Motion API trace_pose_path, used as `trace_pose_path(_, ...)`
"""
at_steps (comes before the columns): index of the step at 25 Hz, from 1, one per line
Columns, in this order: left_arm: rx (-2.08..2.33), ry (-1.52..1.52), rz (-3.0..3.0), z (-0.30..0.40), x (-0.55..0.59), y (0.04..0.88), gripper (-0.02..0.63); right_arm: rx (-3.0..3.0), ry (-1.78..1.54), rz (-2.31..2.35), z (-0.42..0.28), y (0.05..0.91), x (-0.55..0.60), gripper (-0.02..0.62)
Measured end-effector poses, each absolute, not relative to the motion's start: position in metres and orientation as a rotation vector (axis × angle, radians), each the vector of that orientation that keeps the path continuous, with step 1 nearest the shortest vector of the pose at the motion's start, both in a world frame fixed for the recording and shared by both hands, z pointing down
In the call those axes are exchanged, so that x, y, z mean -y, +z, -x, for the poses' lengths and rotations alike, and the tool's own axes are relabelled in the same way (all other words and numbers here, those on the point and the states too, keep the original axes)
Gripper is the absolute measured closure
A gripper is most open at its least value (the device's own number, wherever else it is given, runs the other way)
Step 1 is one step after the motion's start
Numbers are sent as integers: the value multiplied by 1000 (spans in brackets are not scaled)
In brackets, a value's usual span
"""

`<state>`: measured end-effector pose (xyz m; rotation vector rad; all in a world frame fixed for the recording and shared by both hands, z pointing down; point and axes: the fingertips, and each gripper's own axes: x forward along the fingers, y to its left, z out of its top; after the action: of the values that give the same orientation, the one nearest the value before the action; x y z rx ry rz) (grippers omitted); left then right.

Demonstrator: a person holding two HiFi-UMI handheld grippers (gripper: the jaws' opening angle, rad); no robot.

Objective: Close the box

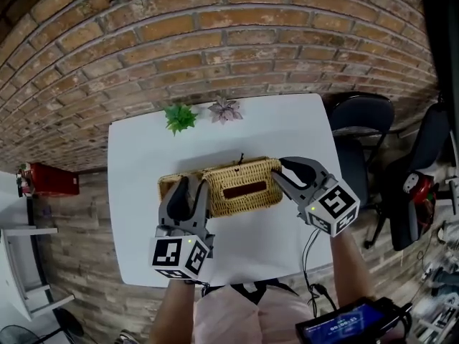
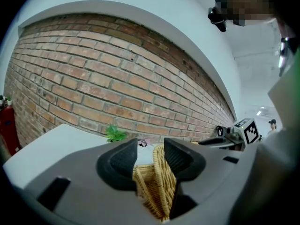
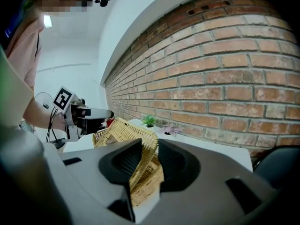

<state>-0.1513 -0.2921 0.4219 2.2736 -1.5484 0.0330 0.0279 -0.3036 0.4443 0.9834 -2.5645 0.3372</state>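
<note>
We are looking down on a white surface (image 1: pixel 143 235) that stands against a brick wall (image 1: pixel 215 34). In the middle of the surface sits the wicker box (image 1: pixel 167 186), long and yellow-brown. Its lid (image 1: pixel 240 188), with a dark slot in the top, lies over the box. The lid is pushed a bit to the right, so a strip of the box peeks out on the left. In the right gripper view the lid looks a little tilted. We hold the left gripper (image 1: pixel 192 188) at the left end of the lid. Its jaws are set fairly wide, and the woven edge of the lid stands between them. The edge fills the gap low down and leans on the right-hand pad, so these jaws look closed on it. We hold the right gripper (image 1: pixel 281 172) at the right end of the lid. The rim of the lid is between its jaws too, and it rests against one pad. We can see a dark gap next to the other pad, so these jaws are loose around the rim and do not squeeze it. At the far edge of the surface, near the wall, stand a small green plant (image 1: pixel 180 117) and a small pink plant (image 1: pixel 225 110). They are side by side and well apart from the box. To the right of the surface there are black chairs (image 1: pixel 358 120). At the left, close to the wall, there is a red thing (image 1: pixel 50 180).
</note>
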Motion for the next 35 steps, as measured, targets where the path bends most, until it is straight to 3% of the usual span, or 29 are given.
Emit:
trace_pose_path(18, 1514, 39, -2253, 170, 284, 429, 422, 2458, 472, -1042, -31, 497, 326, 466)
trace_pose_path(20, 1518, 34, -2267, 169, 283, 423, 422, 2464, 462, -1088, -33, 492, 328, 440)
trace_pose_path(26, 1607, -19, -2351, 161, 275, 372, 432, 2538, 363, -1247, -28, 433, 322, 445)
trace_pose_path(35, 1839, -68, -2457, 132, 247, 276, 574, 2622, 49, -1368, -1, 311, 268, 590)
